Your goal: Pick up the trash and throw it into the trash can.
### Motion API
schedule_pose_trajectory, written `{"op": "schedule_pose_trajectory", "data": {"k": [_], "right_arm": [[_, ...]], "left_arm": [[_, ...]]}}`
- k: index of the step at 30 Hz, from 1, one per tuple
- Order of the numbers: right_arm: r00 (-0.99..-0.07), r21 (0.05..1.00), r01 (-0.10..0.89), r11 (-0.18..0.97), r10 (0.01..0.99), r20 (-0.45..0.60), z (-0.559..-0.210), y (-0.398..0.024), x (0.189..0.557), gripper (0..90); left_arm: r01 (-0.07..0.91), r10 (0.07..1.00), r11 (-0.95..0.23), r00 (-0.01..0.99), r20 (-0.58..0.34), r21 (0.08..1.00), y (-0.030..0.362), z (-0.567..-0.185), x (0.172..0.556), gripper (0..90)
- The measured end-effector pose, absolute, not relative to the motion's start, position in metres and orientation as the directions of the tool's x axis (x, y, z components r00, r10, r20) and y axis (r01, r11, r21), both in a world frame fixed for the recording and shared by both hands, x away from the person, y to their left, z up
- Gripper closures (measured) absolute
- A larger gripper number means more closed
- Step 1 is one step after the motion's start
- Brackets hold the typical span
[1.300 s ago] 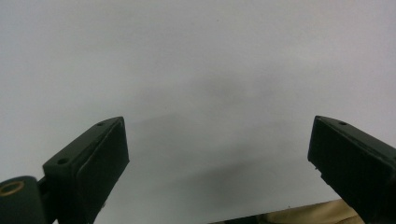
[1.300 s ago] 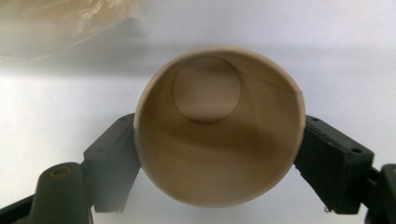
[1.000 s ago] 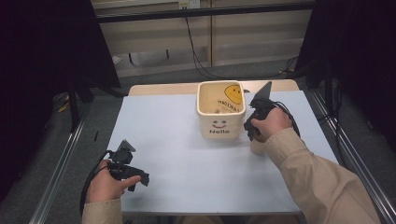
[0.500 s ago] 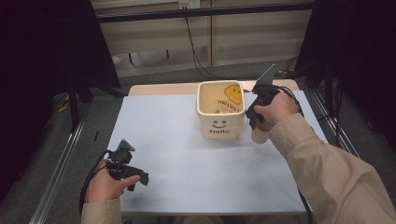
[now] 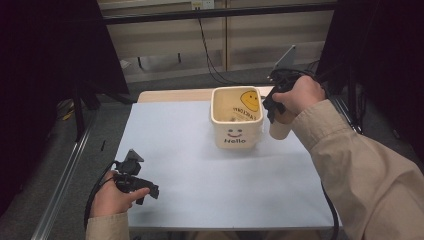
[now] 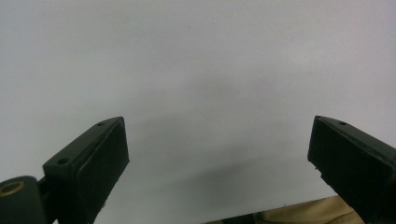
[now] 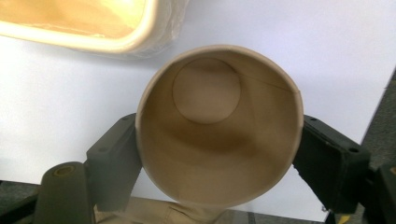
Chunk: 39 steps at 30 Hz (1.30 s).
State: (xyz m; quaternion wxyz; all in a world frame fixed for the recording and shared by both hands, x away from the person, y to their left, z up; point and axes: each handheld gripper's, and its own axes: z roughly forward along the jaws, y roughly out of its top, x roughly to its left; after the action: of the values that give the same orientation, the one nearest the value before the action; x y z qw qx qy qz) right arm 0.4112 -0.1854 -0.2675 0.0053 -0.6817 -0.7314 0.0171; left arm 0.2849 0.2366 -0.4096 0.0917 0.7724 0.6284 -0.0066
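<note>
From above, the right gripper (image 5: 274, 111) has lifted the paper cup (image 5: 279, 128) off the table (image 5: 200, 165) since a second ago, beside the cream bin (image 5: 236, 119); dropping it in looks next. The left gripper (image 6: 219, 163) stays put, jaws wide over bare table. The right gripper's jaws clamp the empty cup (image 7: 219, 126).

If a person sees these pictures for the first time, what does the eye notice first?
First, the cream bin with a smiley face and the word "Hello", at the far middle of the white table. Just to its right, the right gripper clamps an empty brown paper cup, lifted off the table. At the near left edge, the left gripper rests low with its jaws wide open.
</note>
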Motion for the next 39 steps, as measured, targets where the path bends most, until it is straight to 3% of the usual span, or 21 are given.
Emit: {"op": "schedule_pose_trajectory", "data": {"k": [21, 39], "right_arm": [[-0.078, -0.023, 0.997, 0.078, 0.997, -0.016, -0.203, -0.187, 0.433, 21.6], [-0.083, -0.019, 0.996, 0.082, 0.996, -0.034, -0.173, -0.184, 0.447, 21.9]], "left_arm": [[0.971, 0.968, -0.195, 0.213, -0.131, 0.135, 0.237, -0.409, 0.285, 5.0], [0.969, 0.965, -0.212, 0.228, -0.129, 0.127, 0.239, -0.408, 0.287, 5.0]]}}
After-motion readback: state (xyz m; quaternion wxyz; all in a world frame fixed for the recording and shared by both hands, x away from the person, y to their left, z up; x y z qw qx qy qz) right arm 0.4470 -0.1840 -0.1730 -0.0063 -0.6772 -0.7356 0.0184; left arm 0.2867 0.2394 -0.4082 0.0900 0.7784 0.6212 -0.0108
